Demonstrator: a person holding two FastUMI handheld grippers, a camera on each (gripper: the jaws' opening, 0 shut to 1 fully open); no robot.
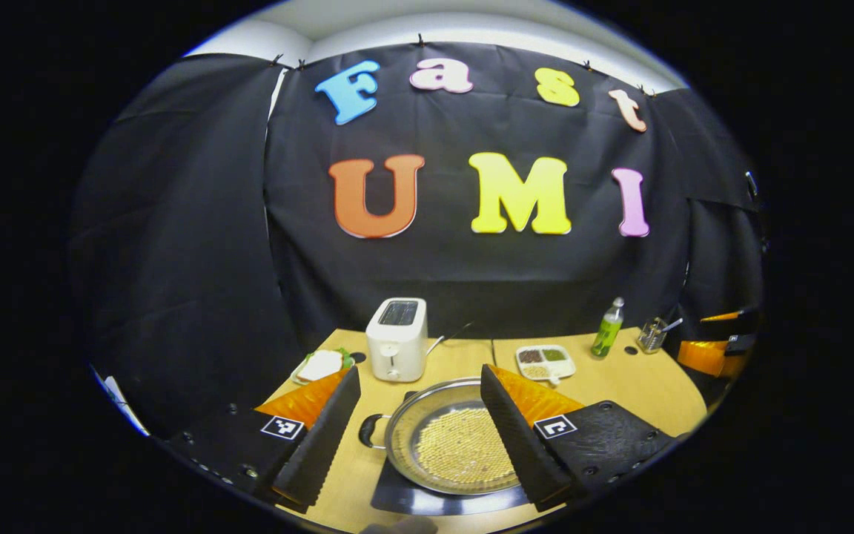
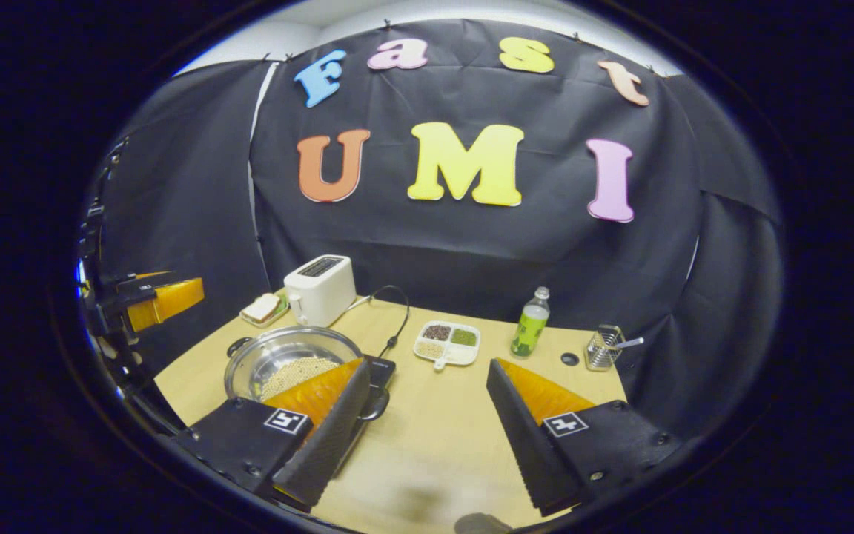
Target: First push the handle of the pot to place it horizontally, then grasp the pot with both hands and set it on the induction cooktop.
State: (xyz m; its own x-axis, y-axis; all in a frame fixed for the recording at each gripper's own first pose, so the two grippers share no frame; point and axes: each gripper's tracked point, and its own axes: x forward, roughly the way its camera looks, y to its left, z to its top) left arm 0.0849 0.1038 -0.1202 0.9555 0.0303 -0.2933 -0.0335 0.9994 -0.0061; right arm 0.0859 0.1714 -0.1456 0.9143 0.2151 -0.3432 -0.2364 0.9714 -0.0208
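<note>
The left gripper (image 1: 419,445) and right gripper (image 2: 427,437) were held spread, gripping nothing. The pot (image 1: 442,437), filled with pale grains, was seen resting on the induction cooktop (image 1: 397,497). It was judged rigid, slippery and heavy, best gripped at its side handles (image 1: 369,432).

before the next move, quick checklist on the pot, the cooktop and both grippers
1. Pot on the induction cooktop: ok, it sits on the dark plate.
2. Pot level, contents inside: ok, the beans lie flat in the bottom.
3. Left gripper free of the pot: ok, open, fingers wide apart with nothing pinched.
4. Right gripper free of the pot: ok, open, over bare table.
5. Pot handle sideways: ok, it sticks out to the pot's side.
6. Toaster clear of the pot: ok, a gap shows.
</note>
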